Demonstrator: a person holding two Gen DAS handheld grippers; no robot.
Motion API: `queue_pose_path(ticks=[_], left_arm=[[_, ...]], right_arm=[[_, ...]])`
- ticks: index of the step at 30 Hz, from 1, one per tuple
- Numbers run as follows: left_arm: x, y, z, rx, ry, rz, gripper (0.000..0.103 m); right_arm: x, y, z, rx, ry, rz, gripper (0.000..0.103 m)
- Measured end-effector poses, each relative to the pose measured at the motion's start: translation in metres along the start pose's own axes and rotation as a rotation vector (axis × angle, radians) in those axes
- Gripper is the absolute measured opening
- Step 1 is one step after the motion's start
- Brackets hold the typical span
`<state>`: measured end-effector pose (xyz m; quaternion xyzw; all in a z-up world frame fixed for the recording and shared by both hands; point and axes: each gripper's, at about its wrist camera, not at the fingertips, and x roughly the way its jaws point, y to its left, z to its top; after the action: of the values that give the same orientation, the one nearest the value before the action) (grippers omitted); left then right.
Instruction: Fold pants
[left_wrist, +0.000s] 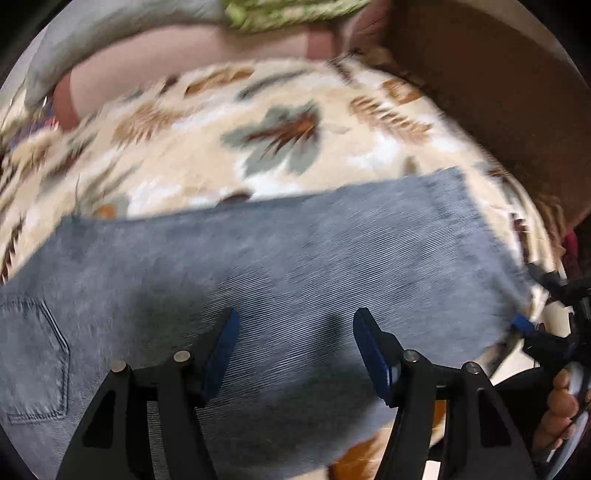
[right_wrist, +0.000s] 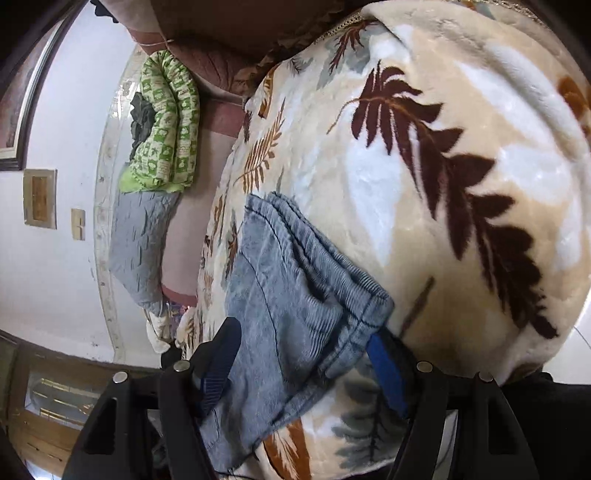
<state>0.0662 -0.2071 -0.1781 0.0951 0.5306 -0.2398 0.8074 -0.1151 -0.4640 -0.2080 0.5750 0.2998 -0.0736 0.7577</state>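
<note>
Pants (left_wrist: 280, 266) lie flat on leaf-print blanket (left_wrist: 192, 147) covering the bed. Left hand-held gripper (left_wrist: 293, 347) hovers above the denim, released, fingers spread. Right hand-held gripper (right_wrist: 303, 363) straddles the leg hem, not clenched.

Bed covered by cream plush blanket (right_wrist: 461, 155) with brown and grey leaf print. Brown headboard (left_wrist: 491, 96) behind it, blurred in left view. White wall (right_wrist: 62, 266) with switch plates (right_wrist: 40, 197), framed dark edge, possibly mirror. Green patterned quilt (right_wrist: 166, 125) rolled against wall. Soft daylight.
</note>
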Motion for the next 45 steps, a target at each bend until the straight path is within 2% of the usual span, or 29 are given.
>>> queue_pose_path(ticks=[1,3,4,7,10,12,13,14,15,16,19,23,30,36,39,41,42,43,45], left_arm=[[0.004,0.003,-0.004,0.003,0.009,0.005,0.065],[0.007,-0.003,-0.006,0.042,-0.027,0.044,0.065],[0.008,-0.006,-0.005,0.059,-0.027,0.059,0.066],[0.008,-0.005,-0.001,0.046,-0.02,0.052,0.067],[-0.005,0.004,0.0,-0.003,-0.047,-0.005,0.067],[-0.007,0.007,0.001,0.005,-0.064,0.018,0.067],[-0.002,0.007,0.002,0.012,-0.047,0.034,0.067],[0.008,0.012,0.001,0.01,-0.002,0.047,0.067],[0.01,0.013,0.0,0.004,-0.005,0.037,0.066],[0.006,0.015,0.0,0.001,-0.021,0.029,0.066],[-0.01,0.023,0.001,-0.027,-0.032,-0.002,0.067],[-0.033,0.057,0.001,-0.108,-0.068,0.019,0.067],[-0.059,0.125,-0.03,-0.267,-0.097,0.058,0.067],[-0.08,0.158,-0.057,-0.336,-0.139,0.048,0.067],[-0.084,0.168,-0.069,-0.352,-0.141,0.011,0.067],[-0.085,0.177,-0.078,-0.371,-0.138,-0.002,0.067],[-0.084,0.181,-0.083,-0.383,-0.136,-0.007,0.067],[-0.083,0.184,-0.085,-0.392,-0.133,-0.011,0.067],[-0.083,0.188,-0.091,-0.405,-0.128,-0.027,0.067]], right_arm=[[0.001,0.003,0.0,-0.018,-0.004,-0.009,0.049],[0.005,0.01,-0.003,-0.068,-0.008,-0.043,0.031],[0.004,0.013,-0.004,-0.093,-0.016,-0.053,0.025],[0.005,0.025,-0.006,-0.162,-0.041,-0.076,0.025],[0.01,0.017,-0.004,-0.099,-0.026,-0.073,0.03],[0.016,0.014,-0.002,-0.083,-0.01,-0.088,0.036],[0.016,0.017,-0.004,-0.108,-0.017,-0.095,0.036],[0.014,0.023,-0.007,-0.146,-0.026,-0.099,0.033],[0.012,0.033,-0.01,-0.2,-0.043,-0.093,0.021],[0.009,0.043,-0.014,-0.261,-0.061,-0.096,0.018],[0.002,0.064,-0.02,-0.344,-0.084,-0.082,0.017],[0.003,0.099,-0.029,-0.462,-0.078,-0.07,0.017],[0.024,0.171,-0.073,-0.666,0.036,-0.009,0.017],[0.068,0.223,-0.141,-0.92,0.196,-0.07,0.017],[0.103,0.236,-0.177,-1.022,0.323,-0.118,0.021],[0.132,0.235,-0.201,-1.056,0.448,-0.168,0.033],[0.141,0.234,-0.206,-1.058,0.492,-0.174,0.043],[0.149,0.23,-0.209,-1.055,0.531,-0.164,0.046],[0.149,0.231,-0.208,-1.02,0.536,-0.113,0.046]])
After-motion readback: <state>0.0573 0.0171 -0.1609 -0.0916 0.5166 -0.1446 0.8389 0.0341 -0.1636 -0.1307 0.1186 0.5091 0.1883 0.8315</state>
